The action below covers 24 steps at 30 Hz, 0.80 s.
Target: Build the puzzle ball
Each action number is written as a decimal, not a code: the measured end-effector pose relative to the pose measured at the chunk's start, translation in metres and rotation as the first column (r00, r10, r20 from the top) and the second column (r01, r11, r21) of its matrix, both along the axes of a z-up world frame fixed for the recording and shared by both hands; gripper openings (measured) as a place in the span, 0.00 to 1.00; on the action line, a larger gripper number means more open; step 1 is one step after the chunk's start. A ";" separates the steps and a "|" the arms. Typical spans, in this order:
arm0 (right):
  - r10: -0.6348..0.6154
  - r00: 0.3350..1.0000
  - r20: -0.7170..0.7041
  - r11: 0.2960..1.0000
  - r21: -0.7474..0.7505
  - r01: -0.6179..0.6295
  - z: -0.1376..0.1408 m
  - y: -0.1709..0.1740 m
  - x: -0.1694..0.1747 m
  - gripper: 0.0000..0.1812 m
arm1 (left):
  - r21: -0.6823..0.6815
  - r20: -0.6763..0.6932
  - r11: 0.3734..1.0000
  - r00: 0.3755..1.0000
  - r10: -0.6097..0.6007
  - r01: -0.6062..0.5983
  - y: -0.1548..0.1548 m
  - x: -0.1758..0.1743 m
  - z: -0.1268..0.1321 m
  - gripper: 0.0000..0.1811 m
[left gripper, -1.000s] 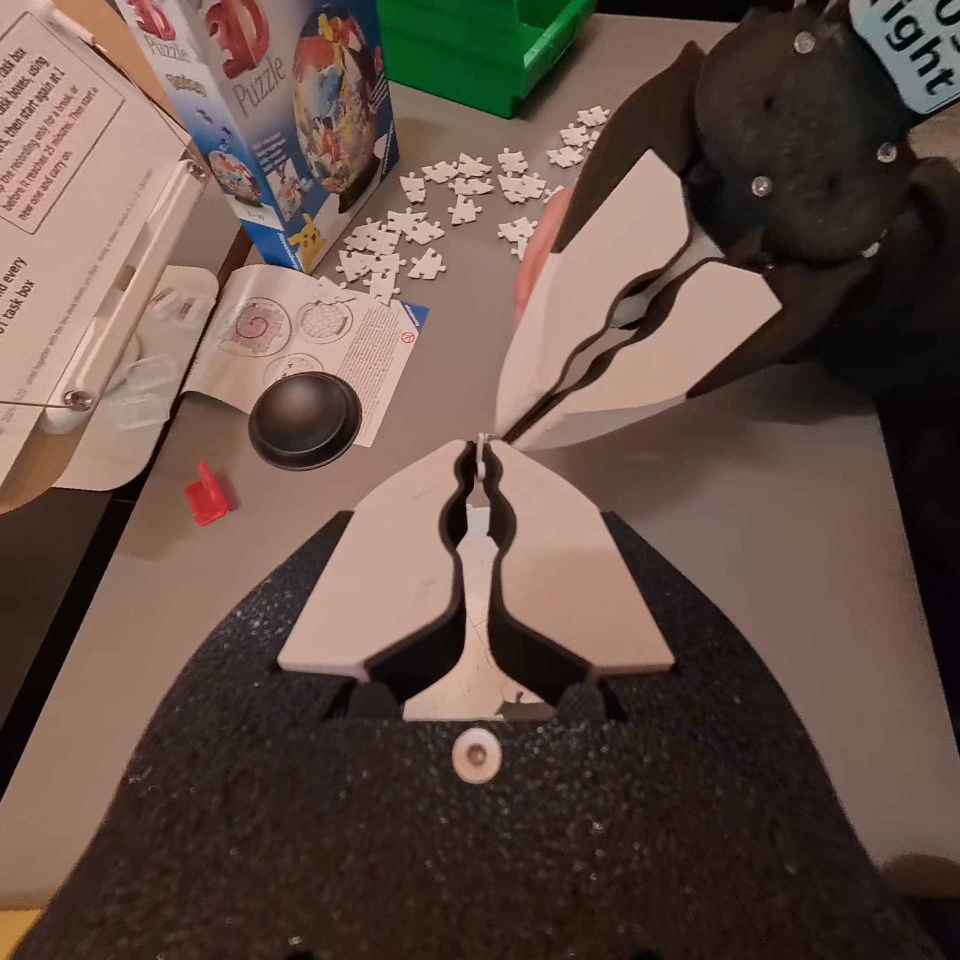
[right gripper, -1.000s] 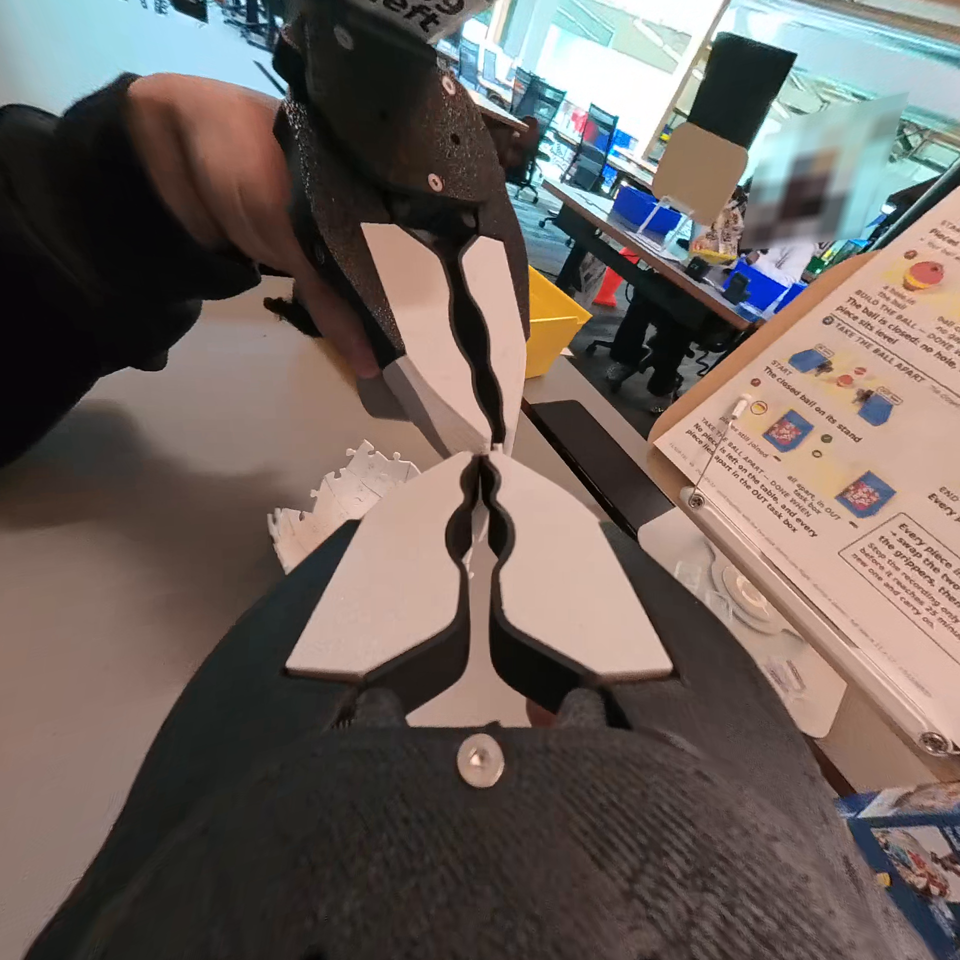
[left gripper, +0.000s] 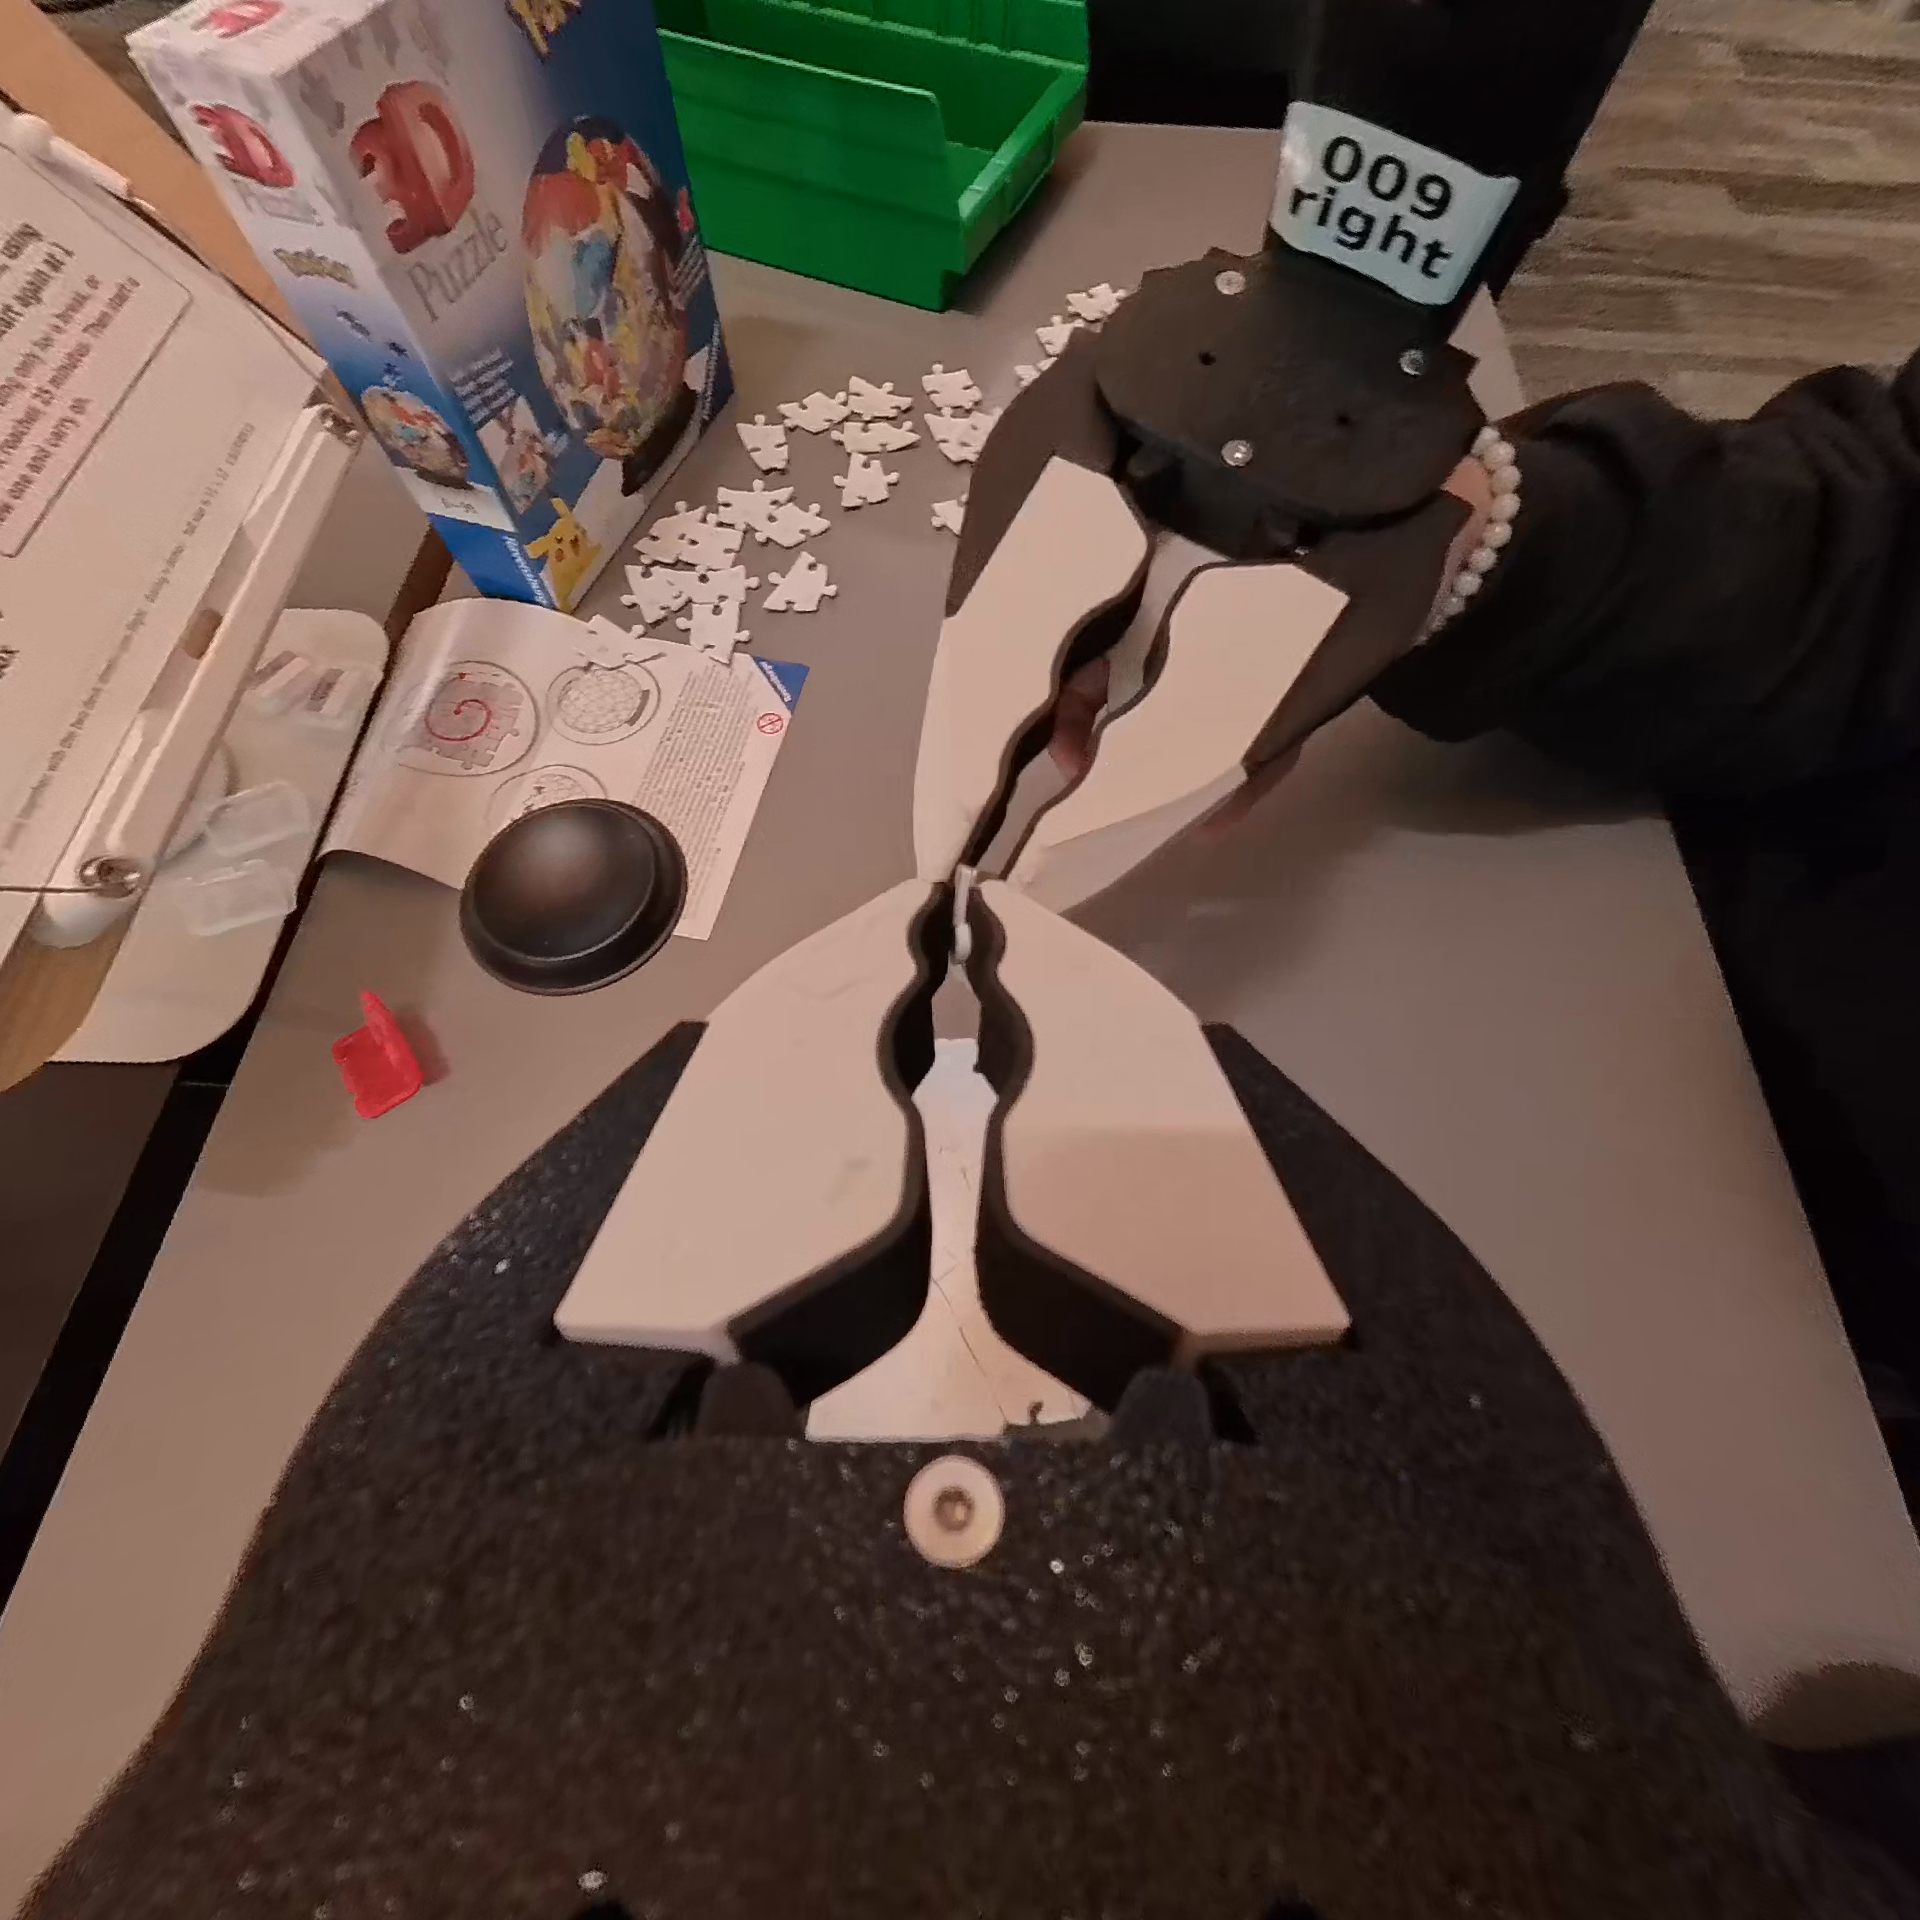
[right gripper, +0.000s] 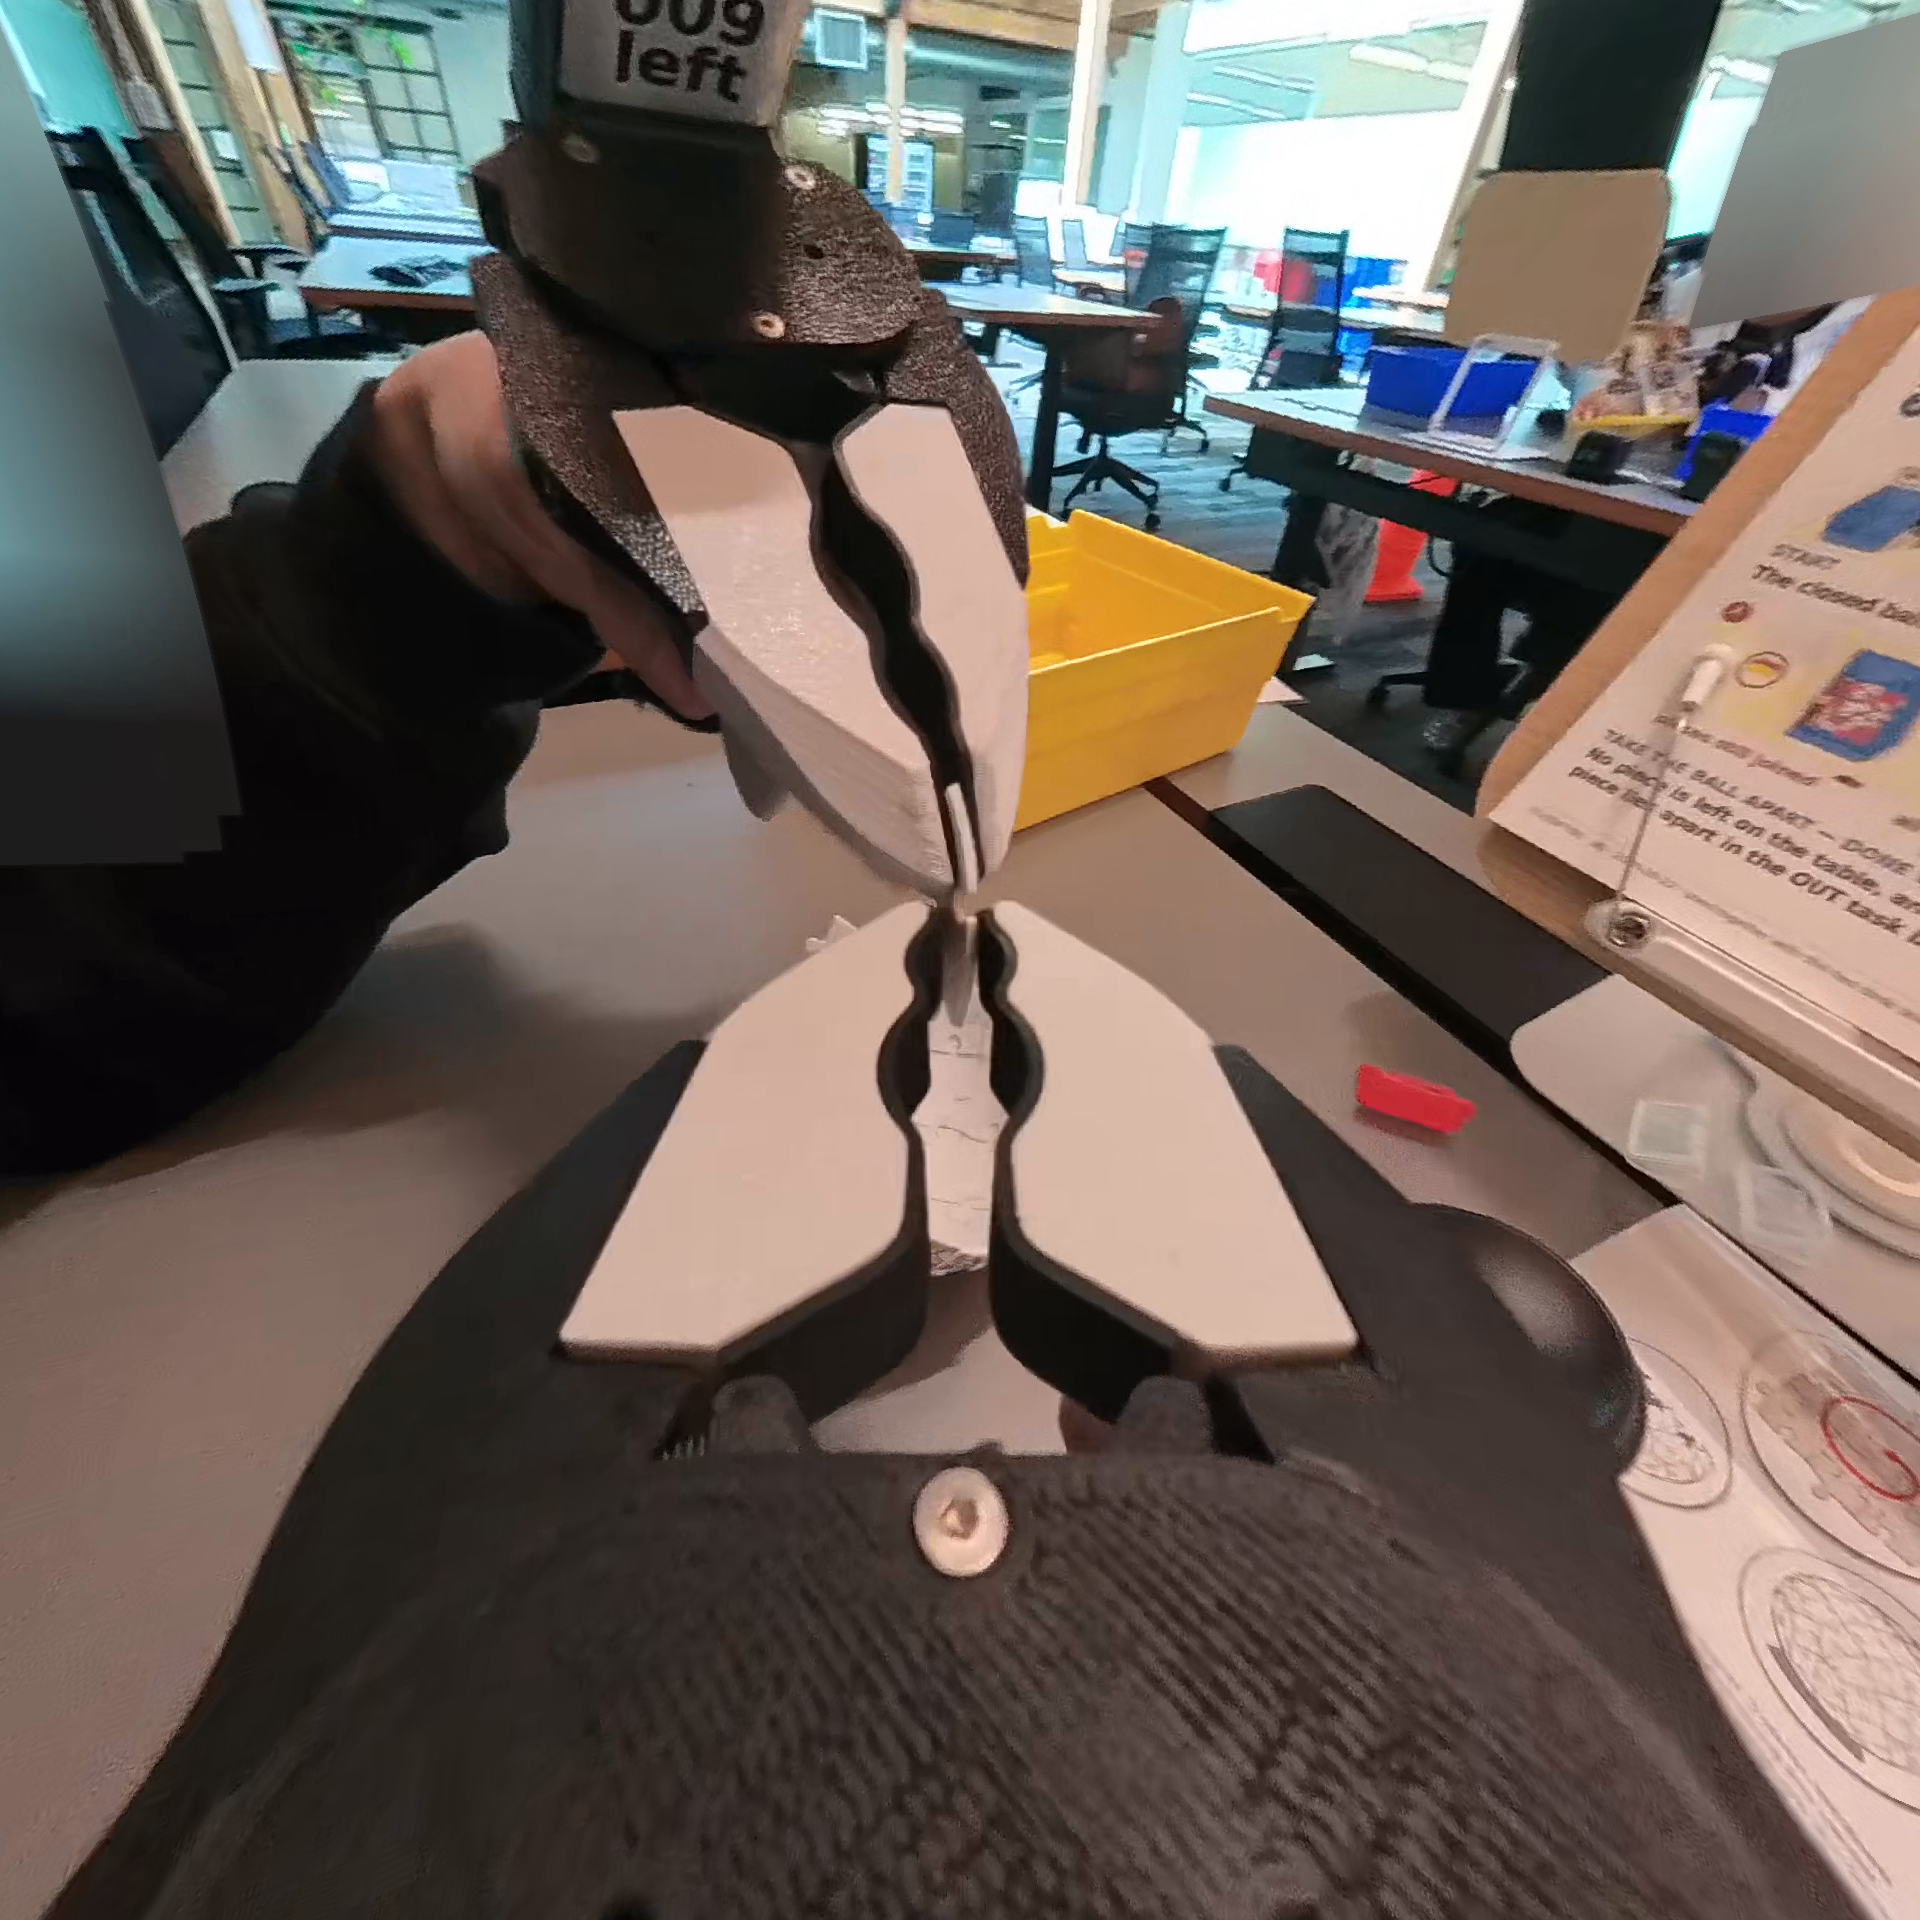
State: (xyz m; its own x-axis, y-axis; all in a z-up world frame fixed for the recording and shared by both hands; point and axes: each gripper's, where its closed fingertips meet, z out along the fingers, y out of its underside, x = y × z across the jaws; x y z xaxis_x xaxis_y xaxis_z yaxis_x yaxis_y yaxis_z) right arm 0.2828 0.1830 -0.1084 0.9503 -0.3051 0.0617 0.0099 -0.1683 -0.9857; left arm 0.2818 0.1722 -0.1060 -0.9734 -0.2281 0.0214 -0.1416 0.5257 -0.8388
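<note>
Nearest the camera, the left gripper (left gripper: 961, 914) is pinched closed on a thin white puzzle piece (left gripper: 964, 920) held edge-on, and the right gripper (right gripper: 961, 940) meets it tip to tip, clamped on what looks like a second piece (right gripper: 958, 977), though the edge-on view makes that hard to confirm. The step in hand is joining two pieces in mid-air; next they need aligning so tab slides into notch, with gentle pressure. Beyond lie the black ball stand (left gripper: 571, 899), the red clip (left gripper: 379, 1055), the instruction leaflet (left gripper: 623, 717), loose puzzle pieces (left gripper: 790, 488), the puzzle box (left gripper: 488, 281). Since a second ago the right gripper has swung more upright.
</note>
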 end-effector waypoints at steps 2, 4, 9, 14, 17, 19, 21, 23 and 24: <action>-0.017 1.000 0.010 1.000 0.013 0.017 0.001 0.000 0.002 0.02 | -0.008 0.003 1.000 1.000 0.017 -0.017 0.001 0.002 0.001 0.02; -0.063 0.998 -0.016 0.995 0.074 0.064 0.006 -0.004 0.009 0.01 | -0.029 0.011 0.997 0.997 0.071 -0.071 0.003 0.010 0.004 0.04; -0.074 0.986 -0.149 0.917 0.378 0.126 0.035 -0.018 0.020 0.01 | -0.105 -0.034 0.990 0.996 0.086 -0.089 0.004 0.011 0.014 0.05; 0.007 0.981 -0.193 0.873 0.480 0.088 0.045 -0.016 0.016 0.01 | -0.120 -0.044 0.991 0.998 0.053 -0.058 -0.001 0.005 0.016 0.05; -0.004 0.985 -0.175 0.879 0.468 0.087 0.044 -0.014 0.015 0.01 | -0.137 -0.055 0.990 0.998 0.028 -0.036 -0.005 0.002 0.017 0.05; 0.003 0.986 -0.167 0.877 0.474 0.078 0.045 -0.013 0.014 0.01 | -0.148 -0.061 0.988 0.998 0.026 -0.034 -0.007 0.002 0.018 0.04; 0.007 0.984 -0.175 0.872 0.484 0.080 0.046 -0.013 0.014 0.01 | -0.149 -0.056 0.988 0.998 0.035 -0.043 -0.007 0.003 0.018 0.04; 0.033 0.984 -0.176 0.864 0.500 0.061 0.048 -0.013 0.012 0.01 | -0.136 -0.057 0.988 0.996 0.068 -0.076 -0.004 0.008 0.016 0.07; 0.033 0.984 -0.174 0.860 0.506 0.061 0.049 -0.013 0.011 0.01 | -0.129 -0.060 0.988 0.995 0.078 -0.085 -0.003 0.010 0.015 0.09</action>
State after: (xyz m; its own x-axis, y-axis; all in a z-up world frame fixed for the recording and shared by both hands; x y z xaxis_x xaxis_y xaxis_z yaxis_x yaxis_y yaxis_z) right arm 0.2941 0.1698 -0.0590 0.9271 -0.2625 -0.2676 -0.1643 0.3569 -0.9196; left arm 0.2913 0.1689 -0.0913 -0.9482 -0.2984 0.1087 -0.2267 0.3965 -0.8896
